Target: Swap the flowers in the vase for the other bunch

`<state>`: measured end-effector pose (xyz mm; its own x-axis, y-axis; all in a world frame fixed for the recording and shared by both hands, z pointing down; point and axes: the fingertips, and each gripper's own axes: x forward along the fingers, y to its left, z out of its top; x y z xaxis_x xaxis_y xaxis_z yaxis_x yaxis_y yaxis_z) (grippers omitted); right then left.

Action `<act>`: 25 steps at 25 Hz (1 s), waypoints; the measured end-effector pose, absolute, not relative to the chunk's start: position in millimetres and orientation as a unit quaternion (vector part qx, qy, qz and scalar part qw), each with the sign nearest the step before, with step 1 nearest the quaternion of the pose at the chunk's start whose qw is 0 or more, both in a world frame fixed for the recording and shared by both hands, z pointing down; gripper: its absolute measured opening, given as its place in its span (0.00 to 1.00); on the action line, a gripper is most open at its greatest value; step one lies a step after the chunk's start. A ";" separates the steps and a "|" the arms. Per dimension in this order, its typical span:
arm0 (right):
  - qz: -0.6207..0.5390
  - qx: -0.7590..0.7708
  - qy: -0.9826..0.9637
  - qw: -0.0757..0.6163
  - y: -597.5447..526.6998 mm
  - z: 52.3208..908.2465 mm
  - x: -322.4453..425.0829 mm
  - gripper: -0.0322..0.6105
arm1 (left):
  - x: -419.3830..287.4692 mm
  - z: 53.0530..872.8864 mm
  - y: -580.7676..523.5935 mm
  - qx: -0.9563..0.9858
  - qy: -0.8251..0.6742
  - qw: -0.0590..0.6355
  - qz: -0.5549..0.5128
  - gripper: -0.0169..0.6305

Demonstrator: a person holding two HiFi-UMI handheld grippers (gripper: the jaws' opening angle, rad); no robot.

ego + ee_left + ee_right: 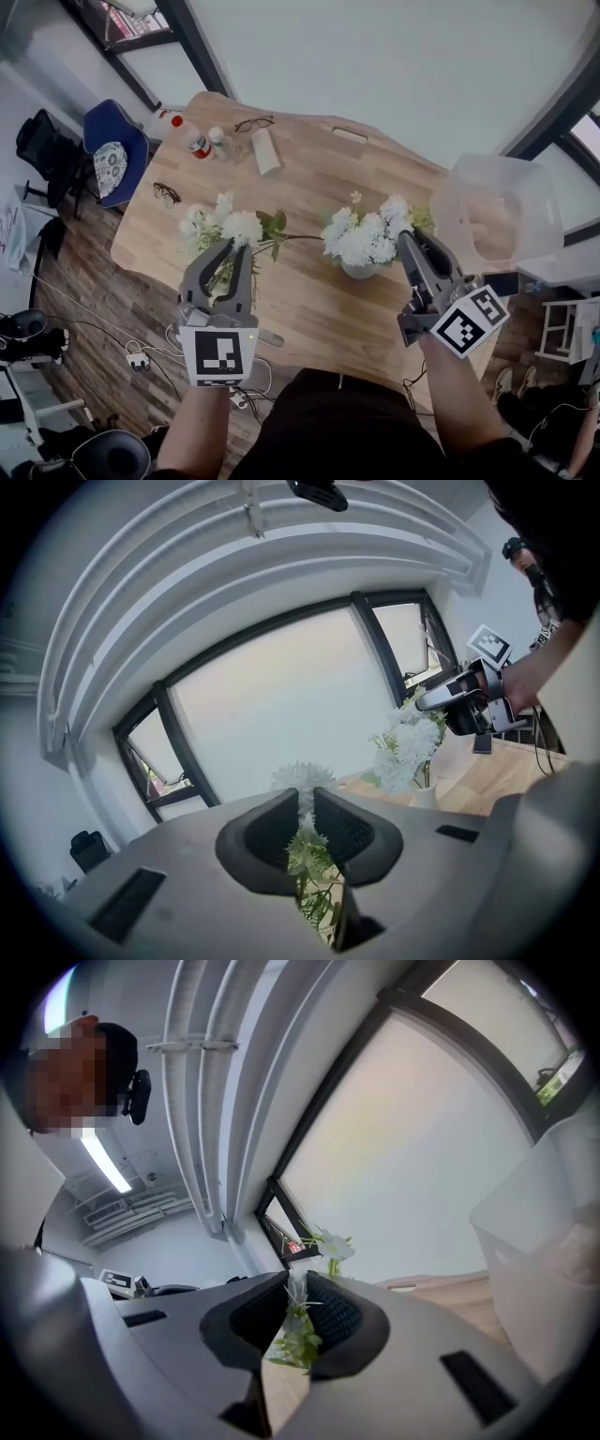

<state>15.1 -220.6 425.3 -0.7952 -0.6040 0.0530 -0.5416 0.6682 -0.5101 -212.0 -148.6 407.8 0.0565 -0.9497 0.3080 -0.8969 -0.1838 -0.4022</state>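
Note:
Over the wooden table (pixel 309 309), my left gripper (pixel 237 247) is shut on the green stems of a loose bunch of white flowers (pixel 220 225), one long stem trailing right. In the left gripper view the stems sit pinched between the pads (pixel 347 829), with a white bloom (pixel 302 778) beyond the jaws. My right gripper (pixel 405 236) is shut on the second white bunch (pixel 366 234), whose stems reach down into a small pale vase (pixel 359 270). That bunch (pixel 411 747), the vase (pixel 424 796) and the right gripper (pixel 427 700) also show in the left gripper view. Leafy stems (pixel 298 1330) are clamped in the right jaws.
A clear plastic tub (pixel 497 206) stands at the table's right end, close to the right gripper. At the far end are a red-capped bottle (pixel 192 139), a pale tube (pixel 265 150) and two pairs of glasses (pixel 253 123). A blue chair (pixel 112 155) stands left; cables lie on the floor.

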 end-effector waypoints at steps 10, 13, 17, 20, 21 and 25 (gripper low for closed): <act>-0.279 -0.315 0.905 0.057 -219.6 457.1 18.7 0.17 | -200.2 430.0 -159.2 -0.735 0.616 0.048 -0.279 0.10; -0.274 -0.314 0.907 0.058 -220.1 456.1 21.4 0.17 | -195.0 435.1 -159.5 -0.737 0.613 0.042 -0.282 0.10; -0.268 -0.308 0.911 0.052 -216.2 457.0 19.8 0.17 | -194.3 434.2 -160.0 -0.738 0.614 0.044 -0.278 0.10; -0.254 -0.288 0.922 0.047 -210.7 453.0 8.8 0.24 | -199.7 429.8 -161.1 -0.739 0.615 0.046 -0.272 0.10; -0.250 -0.284 0.925 0.041 -208.8 451.3 6.4 0.29 | -200.4 427.0 -161.0 -0.739 0.615 0.050 -0.271 0.10; -0.238 -0.282 0.929 0.017 -199.0 445.3 7.9 0.41 | -198.2 413.8 -156.3 -0.737 0.619 0.064 -0.262 0.10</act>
<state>7.9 -199.0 445.3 -0.8405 -0.5322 0.1014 -0.5156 0.7282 -0.4515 -198.2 -156.3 413.8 0.0951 -0.9470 0.3067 -0.8795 -0.2243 -0.4199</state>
